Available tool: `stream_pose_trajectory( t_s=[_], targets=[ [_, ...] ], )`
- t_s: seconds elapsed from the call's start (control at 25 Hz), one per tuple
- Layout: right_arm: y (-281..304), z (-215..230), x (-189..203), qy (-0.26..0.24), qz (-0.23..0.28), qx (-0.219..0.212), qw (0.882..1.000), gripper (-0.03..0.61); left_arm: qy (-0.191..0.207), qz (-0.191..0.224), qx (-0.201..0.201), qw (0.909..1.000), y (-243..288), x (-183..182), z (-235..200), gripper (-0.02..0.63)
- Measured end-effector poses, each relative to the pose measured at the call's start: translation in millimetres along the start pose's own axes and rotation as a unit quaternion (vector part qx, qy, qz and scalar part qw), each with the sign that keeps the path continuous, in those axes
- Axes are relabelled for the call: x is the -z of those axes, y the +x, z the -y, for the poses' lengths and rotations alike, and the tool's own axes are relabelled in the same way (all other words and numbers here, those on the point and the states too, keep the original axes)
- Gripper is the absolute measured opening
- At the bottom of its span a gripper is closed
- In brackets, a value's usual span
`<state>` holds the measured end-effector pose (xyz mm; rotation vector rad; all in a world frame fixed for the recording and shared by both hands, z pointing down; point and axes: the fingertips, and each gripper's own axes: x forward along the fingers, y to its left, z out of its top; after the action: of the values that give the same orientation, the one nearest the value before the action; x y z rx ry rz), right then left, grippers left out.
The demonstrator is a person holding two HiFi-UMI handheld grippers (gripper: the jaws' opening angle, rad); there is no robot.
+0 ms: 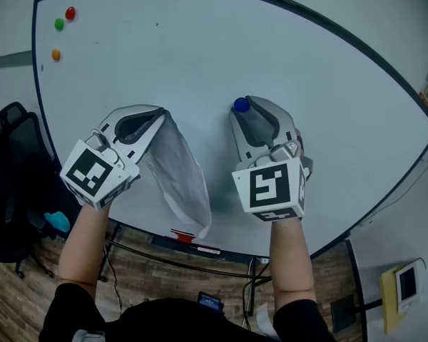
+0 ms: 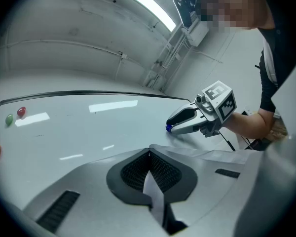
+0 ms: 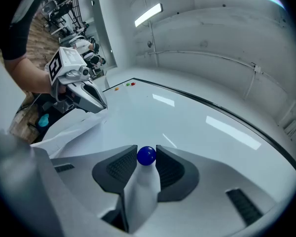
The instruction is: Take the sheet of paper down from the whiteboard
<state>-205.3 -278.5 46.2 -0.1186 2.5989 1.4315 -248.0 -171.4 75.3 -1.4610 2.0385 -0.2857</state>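
Observation:
The white sheet of paper (image 1: 180, 171) hangs curled in front of the whiteboard (image 1: 200, 41). My left gripper (image 1: 160, 112) is shut on its upper corner. In the left gripper view the paper (image 2: 153, 194) runs between the closed pads of that gripper (image 2: 149, 153). To the right, my right gripper (image 1: 241, 107) has its jaws closed on a round blue magnet (image 1: 241, 105) close to the board's surface. The right gripper view shows the magnet (image 3: 146, 155) pinched at the tips of this gripper (image 3: 147, 153), with the left gripper (image 3: 103, 107) and paper (image 3: 74, 127) off to the left.
Red (image 1: 70, 13), green (image 1: 59, 24) and orange (image 1: 55, 54) magnets sit at the board's upper left corner. A tray with a red marker (image 1: 182, 235) runs under the board. A black chair (image 1: 14, 177) stands at the left, a wall panel (image 1: 406, 283) at the lower right.

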Motion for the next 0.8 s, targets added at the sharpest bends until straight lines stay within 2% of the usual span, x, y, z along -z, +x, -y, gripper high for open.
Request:
stream_pose_trajectory(
  t_s=[0.68,0.8],
  targets=[
    [6.5,-2.9,-2.5,0.004,-0.003,-0.007,1.0,0.124,0.003,0.007,-0.003,1.0,-8.9,-8.3,1.4,0.011],
    [7.2,-4.0,0.1,0.006,-0.008,-0.008,1.0,0.126,-0.003,0.0,-0.014,0.9999,-10.7,-11.5,-0.1,0.011]
  ],
)
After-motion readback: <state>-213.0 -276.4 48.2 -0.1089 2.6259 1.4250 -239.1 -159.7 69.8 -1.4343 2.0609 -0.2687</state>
